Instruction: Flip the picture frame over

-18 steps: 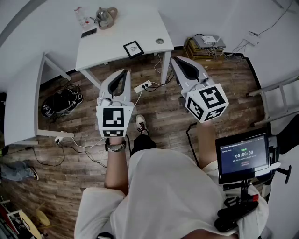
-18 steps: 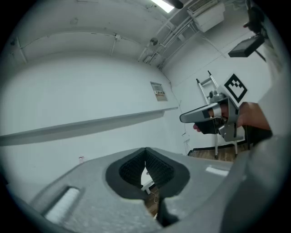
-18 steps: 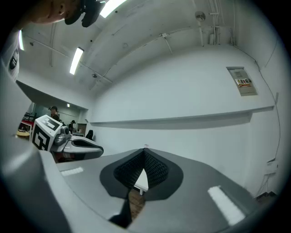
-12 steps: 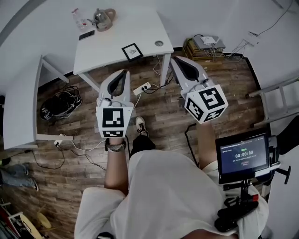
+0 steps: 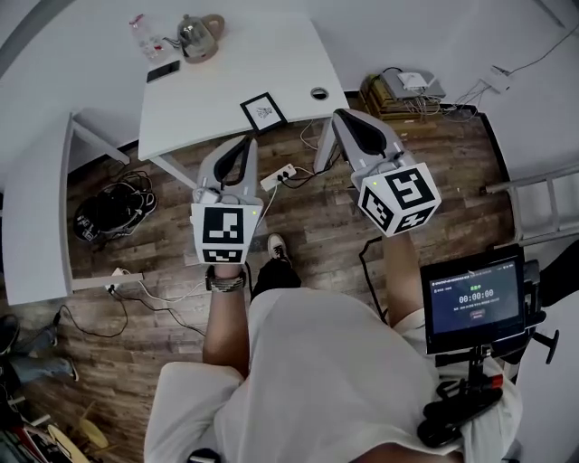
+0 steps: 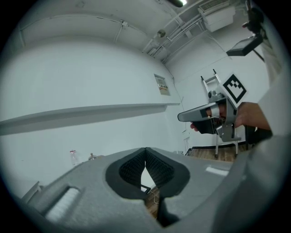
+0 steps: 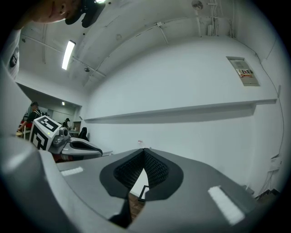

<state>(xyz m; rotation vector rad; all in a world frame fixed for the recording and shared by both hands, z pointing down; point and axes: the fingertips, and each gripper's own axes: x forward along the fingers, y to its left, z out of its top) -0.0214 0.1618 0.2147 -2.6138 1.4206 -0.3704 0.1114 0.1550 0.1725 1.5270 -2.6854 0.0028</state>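
Note:
A small black picture frame (image 5: 262,112) lies face up near the front edge of the white table (image 5: 226,81). Both grippers hang in the air above the wooden floor, short of the table. My left gripper (image 5: 251,140) is shut and empty, its tips just below the frame in the head view. My right gripper (image 5: 336,116) is also shut and empty, to the right of the frame. A corner of the frame (image 6: 145,188) shows through the gap under the shut left gripper (image 6: 146,149). Below the shut right gripper (image 7: 144,150), the frame (image 7: 143,192) shows again.
A kettle (image 5: 201,34), a bottle (image 5: 138,25) and a dark phone (image 5: 164,70) stand at the table's far side. A second white table (image 5: 36,208) is at the left. A power strip (image 5: 276,172) and cables lie on the floor. A screen (image 5: 475,298) stands at my right.
The table and the frame have drawn a little closer to both grippers in the head view. Both grippers stay shut and empty.

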